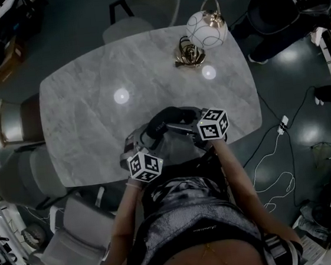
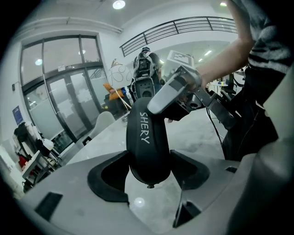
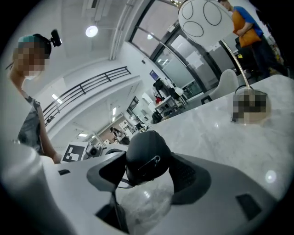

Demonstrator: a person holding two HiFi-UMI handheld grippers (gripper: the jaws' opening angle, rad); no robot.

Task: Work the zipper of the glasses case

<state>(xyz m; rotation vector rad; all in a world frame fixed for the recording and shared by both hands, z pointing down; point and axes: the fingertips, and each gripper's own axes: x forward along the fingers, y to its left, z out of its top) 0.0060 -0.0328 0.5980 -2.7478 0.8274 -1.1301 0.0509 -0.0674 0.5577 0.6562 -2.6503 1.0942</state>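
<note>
- The left gripper (image 1: pixel 145 139) has its jaws clamped on one end of the case (image 1: pixel 167 120). In the left gripper view the black shell fills the gap between them (image 2: pixel 146 147), white lettering up.
- The right gripper (image 1: pixel 183 124) has its jaws closed on the opposite end. In the right gripper view the rounded end sits between them (image 3: pixel 144 153), with the zipper pull (image 3: pixel 154 160) lying on its face.
- The case spans the two grippers over the table (image 1: pixel 87 126), close to the middle of its near edge. The end in the left gripper's jaws is clear of the top.
- The table is pale veined marble with rounded corners, and two ceiling lights glare off it.
- A lamp (image 1: pixel 206 29) with a white globe and gold base stands at the far edge, toward the right corner.
- Chairs (image 1: pixel 140 10) stand at the far, left and near-left sides.
- The floor (image 1: pixel 291 85) is dark and glossy, and cables (image 1: pixel 270 164) trail over it to the right.
- Glass walls (image 2: pixel 59 101) and a balcony railing (image 2: pixel 183 25) close off the room.
</note>
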